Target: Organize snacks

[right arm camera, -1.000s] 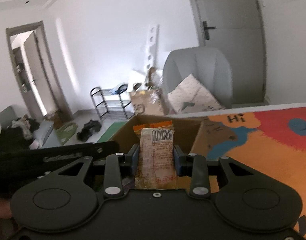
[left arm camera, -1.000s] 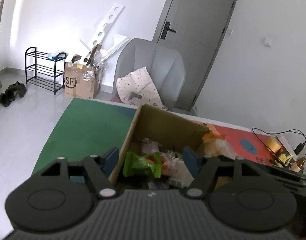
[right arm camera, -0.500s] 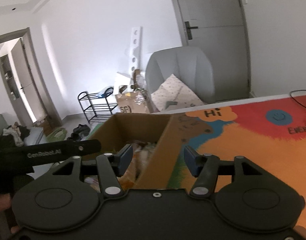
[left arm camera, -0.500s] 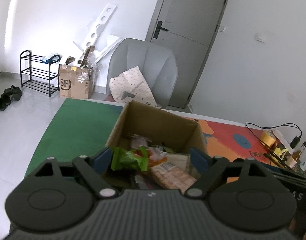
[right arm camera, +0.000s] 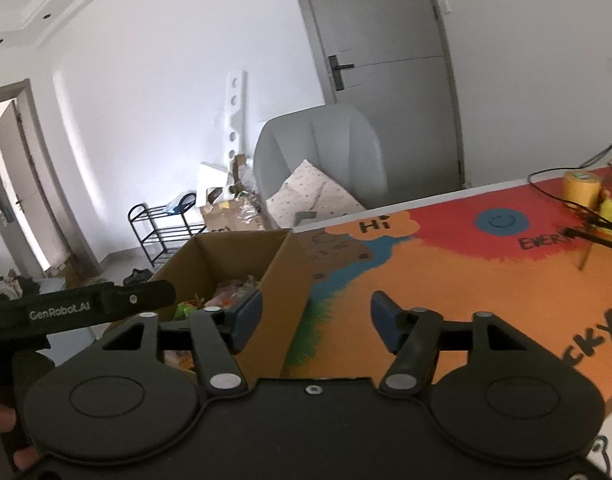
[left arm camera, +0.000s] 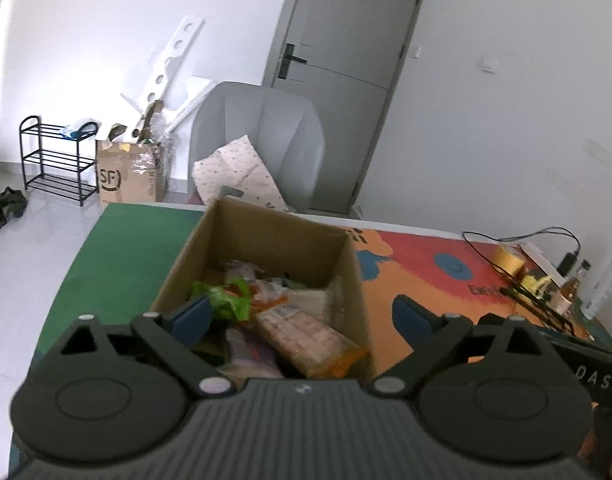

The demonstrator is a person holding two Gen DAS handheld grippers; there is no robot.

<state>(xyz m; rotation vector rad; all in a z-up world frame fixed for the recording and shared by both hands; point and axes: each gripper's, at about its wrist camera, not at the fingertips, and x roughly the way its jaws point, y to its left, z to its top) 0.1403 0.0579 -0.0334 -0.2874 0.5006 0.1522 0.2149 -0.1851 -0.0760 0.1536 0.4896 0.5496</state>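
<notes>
Two hand-held grippers, left [left arm camera: 301, 316] and right [right arm camera: 316, 322], are opening, both empty; the snacks [left arm camera: 281, 312] lie inside the cardboard box [left arm camera: 273, 236] on the surface's [right arm camera: 486, 276] left part.

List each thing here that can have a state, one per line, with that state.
Cardboard box: top open, upright on the mat, snacks inside.
Green snack packet: lying in the box.
Long biscuit pack: lying in the box, tilted.
Left claw: opening, nothing between its fingers.
Right claw: opening, nothing held.
Grey door: closed.
Tape roll: standing on the mat.
</notes>
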